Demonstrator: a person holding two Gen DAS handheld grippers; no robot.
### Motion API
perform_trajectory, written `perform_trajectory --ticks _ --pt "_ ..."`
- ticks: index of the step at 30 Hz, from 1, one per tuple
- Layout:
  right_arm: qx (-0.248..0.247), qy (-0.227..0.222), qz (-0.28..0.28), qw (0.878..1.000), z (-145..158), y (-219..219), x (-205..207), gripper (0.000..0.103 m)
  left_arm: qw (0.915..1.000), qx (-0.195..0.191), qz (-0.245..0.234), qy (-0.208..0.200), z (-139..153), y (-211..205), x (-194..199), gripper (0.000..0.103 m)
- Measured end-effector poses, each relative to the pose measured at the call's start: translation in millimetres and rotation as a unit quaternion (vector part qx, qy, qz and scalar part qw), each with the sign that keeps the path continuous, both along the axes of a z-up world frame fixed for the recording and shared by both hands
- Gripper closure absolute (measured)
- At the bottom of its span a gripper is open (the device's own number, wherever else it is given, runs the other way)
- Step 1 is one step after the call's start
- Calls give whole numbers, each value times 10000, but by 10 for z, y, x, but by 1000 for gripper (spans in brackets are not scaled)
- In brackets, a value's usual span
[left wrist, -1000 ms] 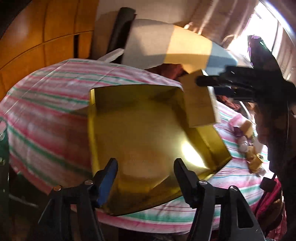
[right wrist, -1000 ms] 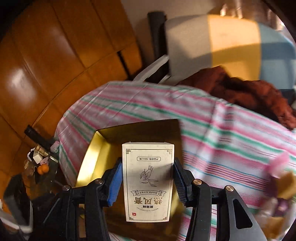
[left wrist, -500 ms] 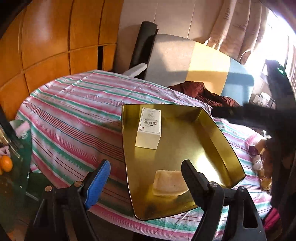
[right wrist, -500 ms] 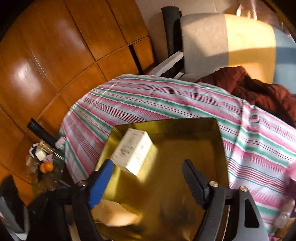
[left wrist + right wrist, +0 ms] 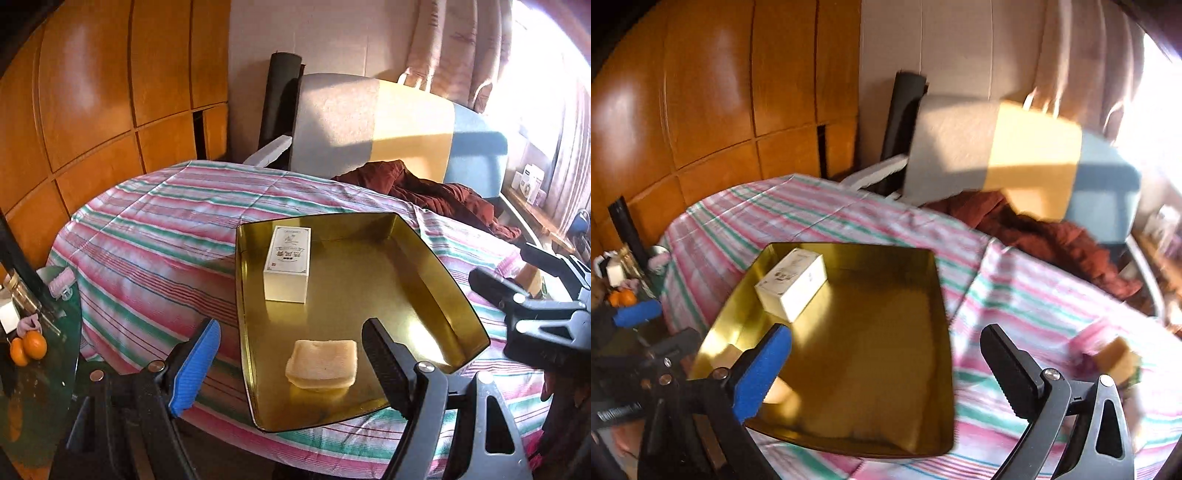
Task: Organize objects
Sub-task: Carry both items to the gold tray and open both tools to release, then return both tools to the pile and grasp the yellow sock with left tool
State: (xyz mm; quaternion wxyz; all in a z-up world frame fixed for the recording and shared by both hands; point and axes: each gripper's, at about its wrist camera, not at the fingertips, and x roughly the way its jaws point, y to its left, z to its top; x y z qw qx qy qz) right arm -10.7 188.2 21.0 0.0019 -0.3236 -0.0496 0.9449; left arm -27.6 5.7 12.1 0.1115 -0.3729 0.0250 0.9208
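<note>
The white printed carton (image 5: 287, 268) now lies flat in the far left corner of the gold tray (image 5: 436, 280), and a pale folded pad (image 5: 321, 360) sits near the tray's front edge. The tray rests on the striped cloth (image 5: 155, 236) covering the desk. The placing step looks finished. The right gripper (image 5: 886, 360) has its jaws spread wide, having just been opening, with nothing between them; it hangs over the tray's near right side. The left gripper (image 5: 291, 354) is likewise spread and empty, its jaws just opened to full, poised above the front of the tray.

The next move probably calls for the right gripper to swing toward the small items at the right edge of the cloth, where a tan block (image 5: 1117, 356) shows, and to line its jaws up on one of them for another pick.

That cluster is badly smeared in the right wrist view and largely hidden behind the right gripper in the left wrist view, so what the pieces are cannot be told. The carton's print is too small to read
</note>
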Motion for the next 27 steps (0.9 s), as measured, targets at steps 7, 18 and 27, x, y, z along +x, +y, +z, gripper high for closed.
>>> perform_trajectory --ticks 7,18,27 --pt "-126 -259 -185 9994 -155 210 138 1 9993 -12 -346 143 94 172 94 23" --pt "-725 1 -872 9936 -59 902 470 1 9958 5 -915 71 121 480 132 23" --pt "-535 128 -2449 9680 57 2167 841 0 9791 212 -2016 153 205 945 340 23"
